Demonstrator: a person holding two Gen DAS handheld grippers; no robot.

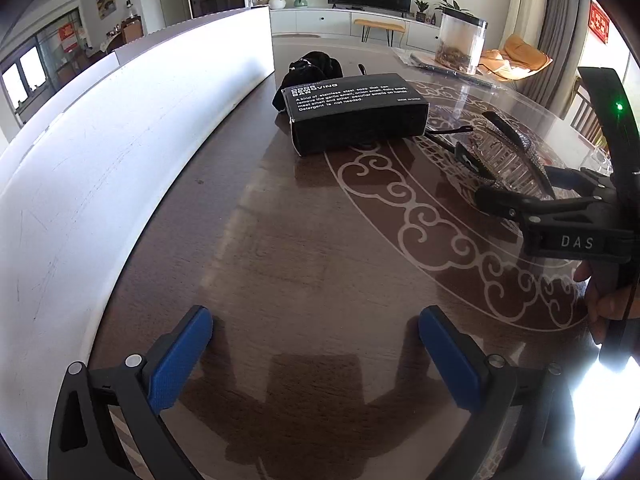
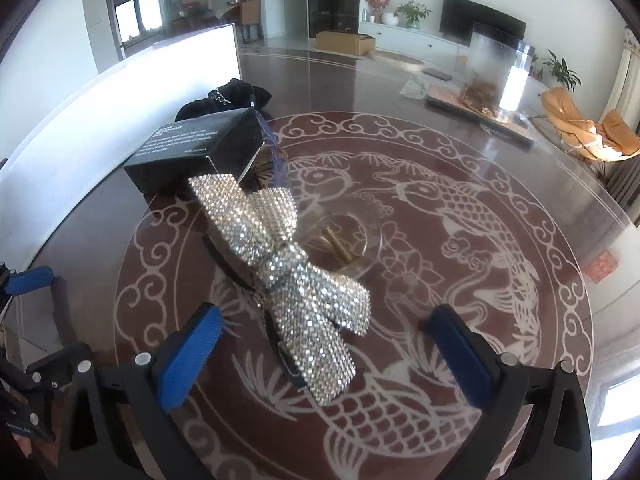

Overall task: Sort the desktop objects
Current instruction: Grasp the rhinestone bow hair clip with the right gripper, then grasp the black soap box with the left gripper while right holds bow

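A sparkling rhinestone bow (image 2: 280, 272) lies on the round table, its near end between the open blue fingers of my right gripper (image 2: 320, 348), which touch nothing. The bow also shows edge-on in the left wrist view (image 1: 508, 152), just beyond the right gripper (image 1: 492, 196). A black box with white print (image 1: 356, 114) (image 2: 200, 152) lies farther back, with a black velvet pouch (image 1: 316, 66) (image 2: 236, 94) behind it. My left gripper (image 1: 316, 344) is open and empty over bare table, well short of the box.
A long white bin wall (image 1: 120, 152) (image 2: 120, 92) runs along the left. A brass screw (image 2: 338, 242) lies in a clear dish beside the bow. A clear tank (image 2: 496, 72) on a tray stands at the far right. The table has a glass top with fish patterns.
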